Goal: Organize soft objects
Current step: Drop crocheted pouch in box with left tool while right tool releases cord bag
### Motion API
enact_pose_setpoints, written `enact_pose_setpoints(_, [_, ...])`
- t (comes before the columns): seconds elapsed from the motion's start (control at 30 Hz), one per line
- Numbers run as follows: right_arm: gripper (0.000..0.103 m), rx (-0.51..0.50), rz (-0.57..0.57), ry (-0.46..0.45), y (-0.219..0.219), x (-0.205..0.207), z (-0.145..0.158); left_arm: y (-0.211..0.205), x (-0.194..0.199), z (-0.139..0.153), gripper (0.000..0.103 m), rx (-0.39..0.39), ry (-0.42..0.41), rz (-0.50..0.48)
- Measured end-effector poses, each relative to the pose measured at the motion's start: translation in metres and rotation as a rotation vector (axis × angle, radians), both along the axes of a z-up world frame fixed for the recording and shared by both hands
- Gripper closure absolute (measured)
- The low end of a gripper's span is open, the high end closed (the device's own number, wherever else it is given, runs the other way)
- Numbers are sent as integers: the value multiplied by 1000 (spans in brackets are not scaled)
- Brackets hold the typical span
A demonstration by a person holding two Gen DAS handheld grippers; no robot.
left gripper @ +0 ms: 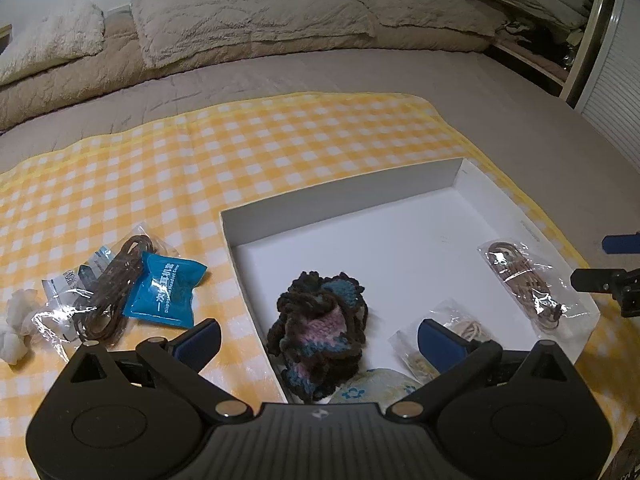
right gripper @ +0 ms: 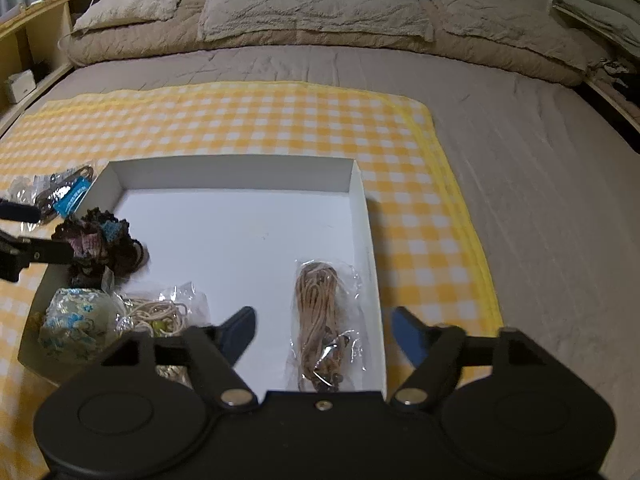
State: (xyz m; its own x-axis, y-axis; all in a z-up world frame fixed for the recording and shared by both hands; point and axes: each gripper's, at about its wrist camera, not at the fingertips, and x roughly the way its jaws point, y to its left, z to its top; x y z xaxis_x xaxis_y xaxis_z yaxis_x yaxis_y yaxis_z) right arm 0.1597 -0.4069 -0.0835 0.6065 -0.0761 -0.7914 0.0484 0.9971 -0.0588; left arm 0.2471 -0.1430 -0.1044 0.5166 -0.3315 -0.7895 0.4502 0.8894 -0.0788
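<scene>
A shallow white box (left gripper: 340, 196) sits on a yellow checked cloth (left gripper: 240, 140). Inside it lie a dark knitted piece (left gripper: 320, 320), a flowered pouch (left gripper: 376, 386), a small clear bag of pale cord (left gripper: 464, 326) and a clear bag of tan cord (left gripper: 528, 284). My left gripper (left gripper: 320, 338) stands open over the knitted piece, its pads well apart from it. My right gripper (right gripper: 324, 330) is open too. The tan cord bag (right gripper: 320, 304) lies on the box floor between its fingers, untouched. The knitted piece (right gripper: 100, 244) and pouch (right gripper: 76, 320) fill the box's left corner.
Left of the box lie a blue packet (left gripper: 164, 294), a bag of brown cord (left gripper: 108, 284) and a white fluffy item (left gripper: 16, 320). The cloth covers a grey bed (right gripper: 540, 180) with pillows (right gripper: 312, 4) at the head. Shelves (right gripper: 24, 60) flank it.
</scene>
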Motion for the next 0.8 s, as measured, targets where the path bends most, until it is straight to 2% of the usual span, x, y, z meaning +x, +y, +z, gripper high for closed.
enact_pose_setpoints(0.13, [0,2,-24,-26,2,-4,5,3,-6,6,0,-12,-16,5])
enact_pose_setpoints(0.43, [0,11,-40,-68,14,-5,15,16,-14,20,0,-43,-67,43])
enact_pose_setpoints(0.57, [0,9,-44,-107,24,-2,20,27,-14,26,0,-30,-93,62])
enact_pose_setpoints(0.8, [0,27,-33,-164,45,12,31,58,-9,38,0,-61,-129,143])
